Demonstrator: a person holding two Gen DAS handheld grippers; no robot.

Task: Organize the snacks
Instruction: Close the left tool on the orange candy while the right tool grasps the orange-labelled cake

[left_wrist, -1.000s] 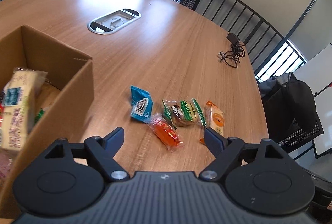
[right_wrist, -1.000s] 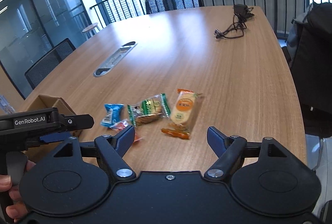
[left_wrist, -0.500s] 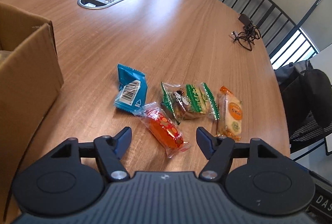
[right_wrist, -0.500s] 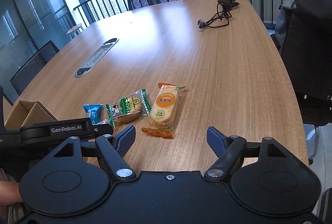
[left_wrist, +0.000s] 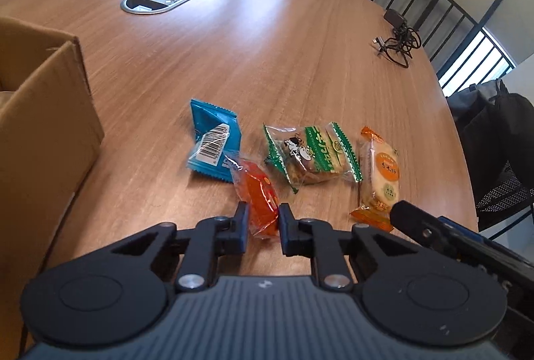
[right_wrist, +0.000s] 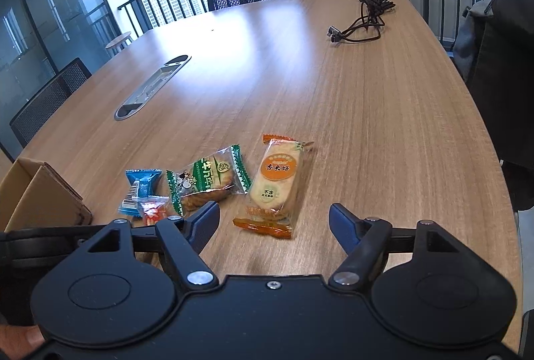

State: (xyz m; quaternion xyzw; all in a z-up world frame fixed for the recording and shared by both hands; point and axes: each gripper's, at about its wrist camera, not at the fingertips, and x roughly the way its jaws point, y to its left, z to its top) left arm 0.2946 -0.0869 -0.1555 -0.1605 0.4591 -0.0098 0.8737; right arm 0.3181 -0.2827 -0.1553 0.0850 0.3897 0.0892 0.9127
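While counting snacks: four packets on tabletop
Left hand-held gripper: jaws closing, pinching red packet
Right hand-held gripper: jaws closing, unclamped, around orange packet
Box: one, left

Beside the plain brown cardboard box: blue barcoded packet, red-orange sweet wrapper, green-and-white cow-print cookie pack, orange-trimmed clear cracker pack.

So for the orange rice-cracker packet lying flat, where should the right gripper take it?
Across the short width at the near end of the orange rice-cracker packet, coming down from above and the near side. It lies flat with its long axis pointing away, and the right gripper, jaws closing, already straddles that end without touching it.
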